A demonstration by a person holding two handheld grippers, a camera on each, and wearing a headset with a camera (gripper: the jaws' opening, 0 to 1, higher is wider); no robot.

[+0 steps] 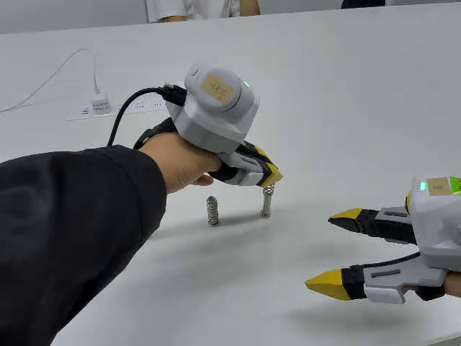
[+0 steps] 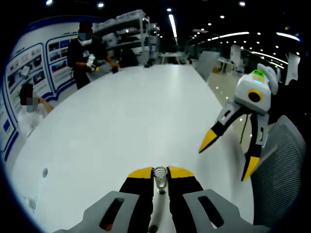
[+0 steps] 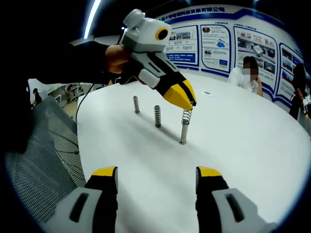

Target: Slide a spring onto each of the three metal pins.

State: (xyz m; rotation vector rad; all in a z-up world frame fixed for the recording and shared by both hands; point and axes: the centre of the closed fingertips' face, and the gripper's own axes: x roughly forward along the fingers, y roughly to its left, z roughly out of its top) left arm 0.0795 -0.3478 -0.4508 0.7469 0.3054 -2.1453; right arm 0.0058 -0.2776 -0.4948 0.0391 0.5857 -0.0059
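Observation:
My left gripper (image 1: 272, 175) is shut on a small steel spring (image 1: 269, 189), whose lower coils sit over the top of an upright metal pin (image 1: 266, 207) on the white table (image 1: 346, 108). In the left gripper view the spring (image 2: 160, 175) is pinched between the yellow tips. A second pin (image 1: 212, 210) to the left carries a spring along its length. The right gripper view shows a row of three pins: two sleeved in springs (image 3: 136, 104) (image 3: 157, 116) and the one under the left gripper (image 3: 187, 103). My right gripper (image 1: 335, 249) hovers open at the lower right, nothing between its fingers.
A white power strip (image 1: 101, 107) with a cable lies at the table's back left. A person (image 1: 194, 9) sits at the far edge. A grey mesh chair (image 3: 43, 160) stands beside the table's rounded end. People stand along the poster wall (image 2: 85, 48).

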